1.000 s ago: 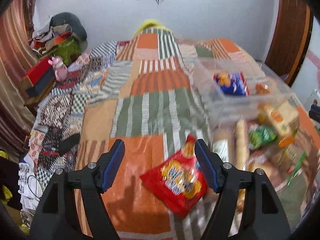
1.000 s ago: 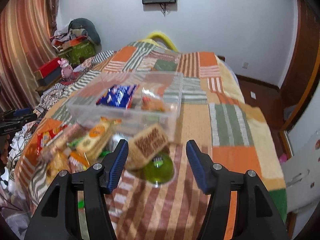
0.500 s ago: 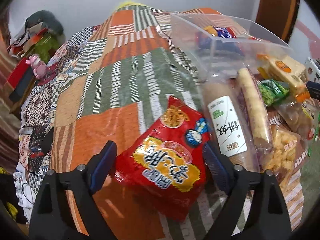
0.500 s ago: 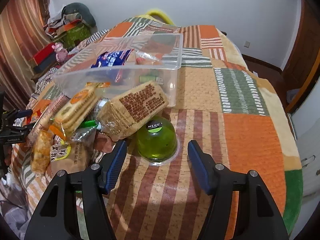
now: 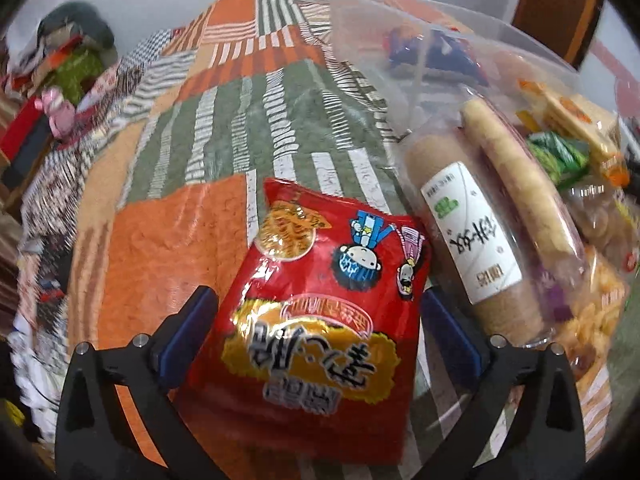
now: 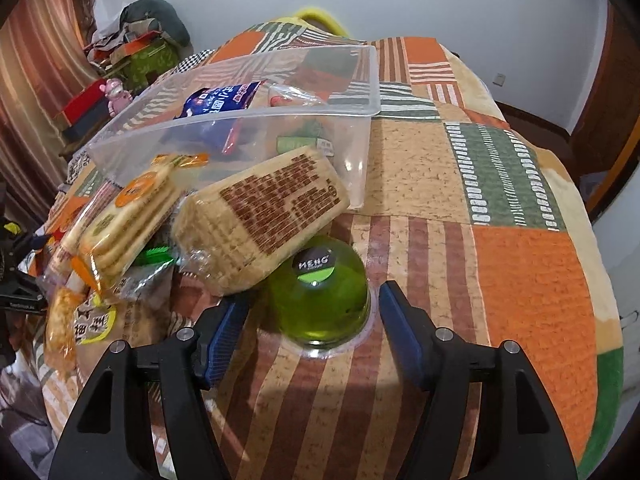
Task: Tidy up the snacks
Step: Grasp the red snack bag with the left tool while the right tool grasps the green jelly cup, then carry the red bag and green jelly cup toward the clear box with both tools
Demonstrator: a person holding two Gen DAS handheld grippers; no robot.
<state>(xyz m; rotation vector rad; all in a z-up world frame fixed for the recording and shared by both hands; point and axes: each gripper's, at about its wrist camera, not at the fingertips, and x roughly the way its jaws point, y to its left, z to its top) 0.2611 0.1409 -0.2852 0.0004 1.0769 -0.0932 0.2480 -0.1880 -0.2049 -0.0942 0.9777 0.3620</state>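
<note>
The left gripper (image 5: 316, 328) is standing wide apart, its blue ribbed pads flanking a glossy red snack bag (image 5: 320, 312) that is lying flat on the patchwork quilt (image 5: 160, 248). The crinkled foil bag is filling the whole gap; the left pad is sitting right at the bag's edge, but whether either pad is actually pressing it cannot be told. Just to the right of this gripper, a clear-wrapped cylindrical roll with a white label (image 5: 468, 232) is lying lengthwise, with a paler, thinner stick roll (image 5: 516, 176) against its far side. Ahead and to the right, a transparent plastic bin (image 5: 400, 32) is holding a blue packet (image 5: 436, 56).

The right gripper (image 6: 312, 320) is likewise spread open, its pads sitting on either side of a smooth, dome-shaped green jelly cup (image 6: 320, 300) with a dark round label on top. Neither pad is touching the cup; a visible gap is showing at each side. The cup is resting upside down on its clear flange on the striped fabric. Leaning over it from ahead and left is a rectangular cracker pack with brown print (image 6: 260, 212), and further left a stack of round-cornered biscuits in clear wrap with orange ends (image 6: 124, 224). Beyond them, straight ahead, the clear bin (image 6: 360, 80) is sitting with its thin rigid walls.
</note>
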